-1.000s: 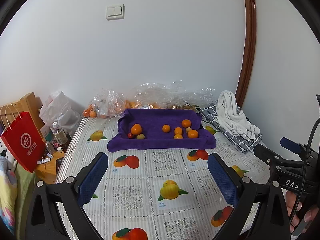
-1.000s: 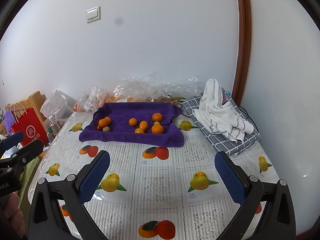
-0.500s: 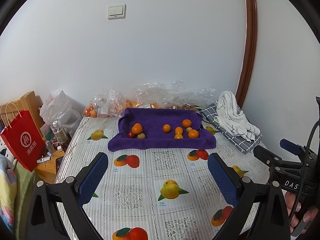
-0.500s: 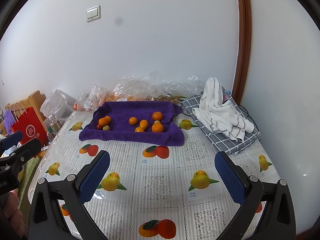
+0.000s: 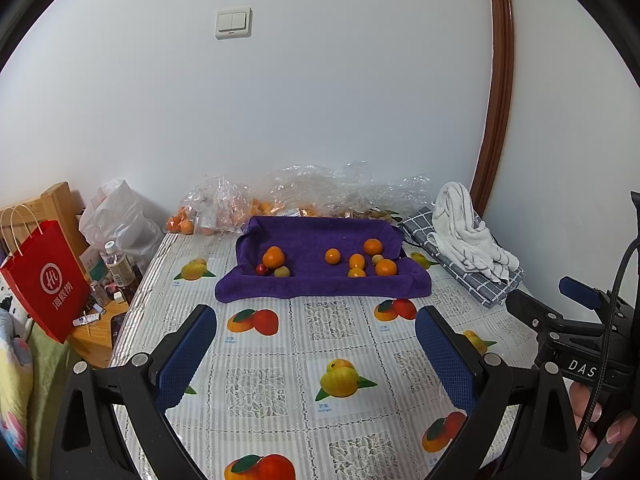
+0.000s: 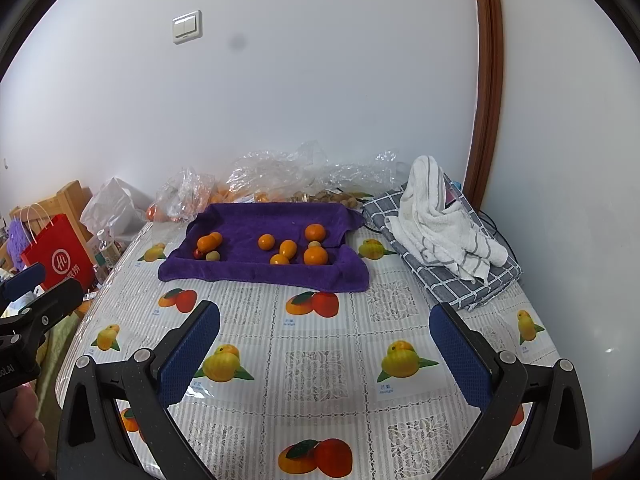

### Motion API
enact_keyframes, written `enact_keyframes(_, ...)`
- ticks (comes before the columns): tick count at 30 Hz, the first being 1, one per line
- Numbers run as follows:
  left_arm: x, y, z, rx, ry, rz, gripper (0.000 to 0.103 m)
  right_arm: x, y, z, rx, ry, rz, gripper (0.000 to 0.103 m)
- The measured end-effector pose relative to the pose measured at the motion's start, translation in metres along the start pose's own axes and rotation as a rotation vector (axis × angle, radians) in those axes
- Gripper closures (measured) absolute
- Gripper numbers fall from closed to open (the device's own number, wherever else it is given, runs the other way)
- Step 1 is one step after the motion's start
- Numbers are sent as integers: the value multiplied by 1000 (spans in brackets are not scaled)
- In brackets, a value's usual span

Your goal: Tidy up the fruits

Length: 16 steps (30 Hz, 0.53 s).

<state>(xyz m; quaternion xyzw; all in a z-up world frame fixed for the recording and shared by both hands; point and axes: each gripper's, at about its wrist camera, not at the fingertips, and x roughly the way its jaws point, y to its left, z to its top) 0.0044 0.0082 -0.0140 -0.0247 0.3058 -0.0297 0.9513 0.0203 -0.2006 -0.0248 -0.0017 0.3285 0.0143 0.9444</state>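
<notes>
**Fruit on purple towel, both claws wide and empty**

Held low over the desk, well short of the fruit: left claw spread apart, nothing between the blue textured pads; right claw likewise agape and bare. Probably kept back to take in the whole spread.

Resting on a plush purple towel, edges turned up at back and sides, likely to stop round things rolling off. At left, a cluster: large orange, small red fruit, dull green one. At right, looser: smooth, glossy oranges, a paler small fruit among them. Sorted already or yet to be sorted, not settled here.

Behind: crinkled clear plastic bags with more orange fruit. Beside: striped terry towel, heaped on checked cloth.
</notes>
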Motion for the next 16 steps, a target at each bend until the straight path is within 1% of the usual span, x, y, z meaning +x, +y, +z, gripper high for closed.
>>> enact_keyframes(16, 0, 0, 0, -1, -2, 3, 2, 0, 0, 0, -3, 0, 2, 0)
